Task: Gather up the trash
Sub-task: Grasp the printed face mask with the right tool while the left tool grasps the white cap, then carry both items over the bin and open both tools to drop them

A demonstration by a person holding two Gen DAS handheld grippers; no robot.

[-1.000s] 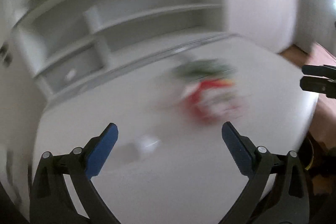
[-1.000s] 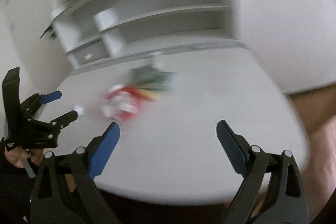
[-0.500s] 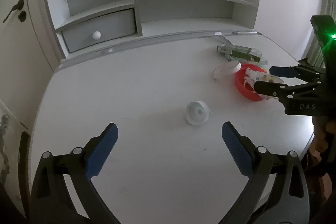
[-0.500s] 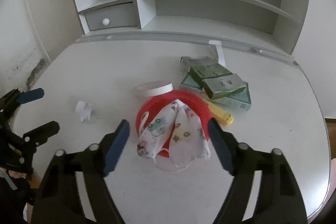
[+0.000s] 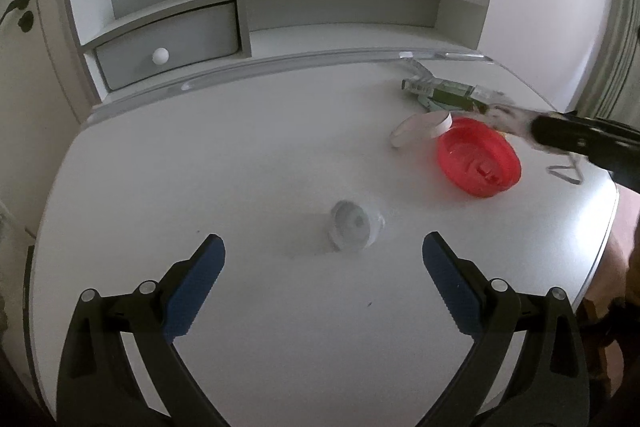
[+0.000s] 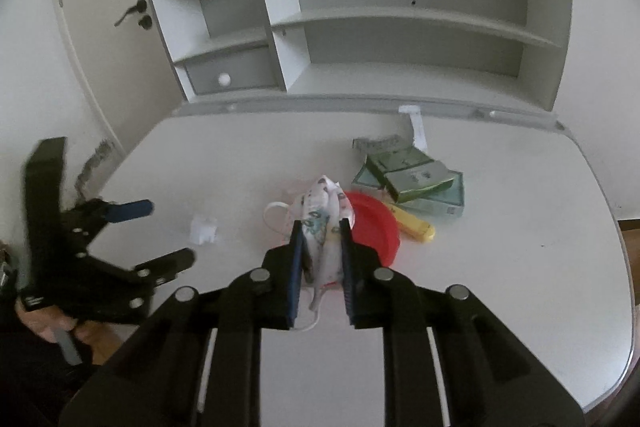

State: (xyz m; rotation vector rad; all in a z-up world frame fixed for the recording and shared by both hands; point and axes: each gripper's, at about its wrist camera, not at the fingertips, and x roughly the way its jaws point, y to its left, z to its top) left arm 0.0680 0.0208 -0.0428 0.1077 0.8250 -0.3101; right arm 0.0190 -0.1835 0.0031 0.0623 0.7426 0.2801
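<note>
A patterned face mask (image 6: 320, 201) stands bunched up between the pads of my right gripper (image 6: 322, 227). Its jaws are closing and the pads press on the mask, just above a red lid (image 6: 374, 223) on the white table (image 5: 240, 167). In the left wrist view the right gripper (image 5: 538, 131) comes in blurred from the right, beside the red lid (image 5: 478, 163). My left gripper (image 5: 322, 239) hangs open over the table. A small white cap (image 5: 354, 227) lies just beyond its fingertips, and nothing is between them.
Green boxes (image 6: 416, 179) and a yellow item (image 6: 412, 223) lie behind the red lid. A white ring lid (image 5: 424, 125) rests to its left. A white shelf unit (image 5: 280, 7) with a drawer lines the table's far edge. A person's hand holds the left gripper (image 6: 168, 231).
The right gripper has moved in over the red lid, closed on the mask and lifted it off the lid. The left gripper has drifted nearer the white cap, still open.
</note>
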